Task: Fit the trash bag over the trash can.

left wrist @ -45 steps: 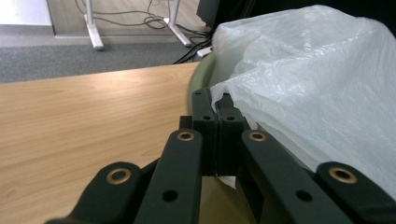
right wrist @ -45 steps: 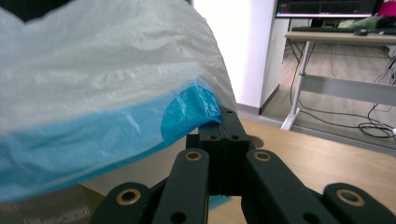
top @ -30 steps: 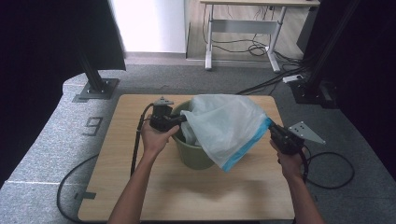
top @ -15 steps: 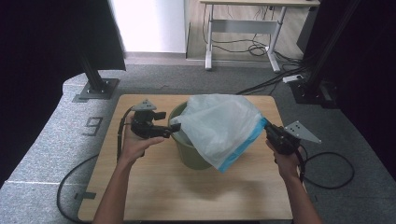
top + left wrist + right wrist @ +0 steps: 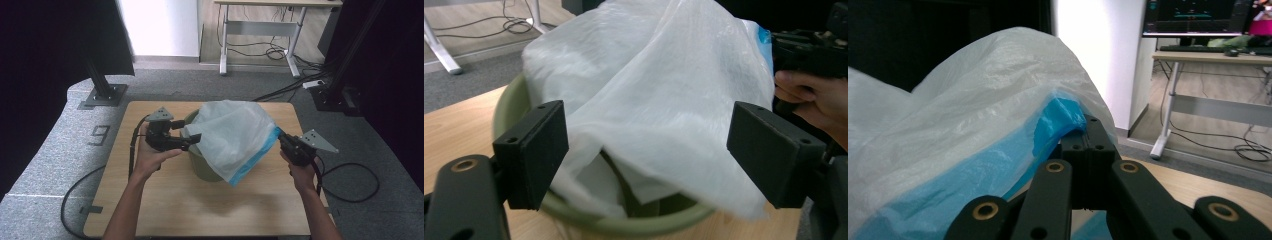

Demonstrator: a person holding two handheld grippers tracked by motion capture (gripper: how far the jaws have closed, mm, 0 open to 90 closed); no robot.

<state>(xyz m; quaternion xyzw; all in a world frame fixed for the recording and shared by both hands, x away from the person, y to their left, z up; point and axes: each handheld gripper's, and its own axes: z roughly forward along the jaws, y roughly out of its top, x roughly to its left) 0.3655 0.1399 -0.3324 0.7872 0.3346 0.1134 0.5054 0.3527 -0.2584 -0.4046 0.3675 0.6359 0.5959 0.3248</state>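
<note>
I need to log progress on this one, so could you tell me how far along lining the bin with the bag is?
Done: the white bag is draped over the green bin. In hand: the right gripper is shut on the bag's blue edge; the left gripper, whose jaws have just been opening, stands open in front of the bag, gripping nothing. Left: the bag's mouth is not yet around the rim.

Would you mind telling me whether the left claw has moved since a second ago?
Yes. The left claw has drawn back leftward from the green bin rim; its jaws have just opened, releasing the white bag.
</note>
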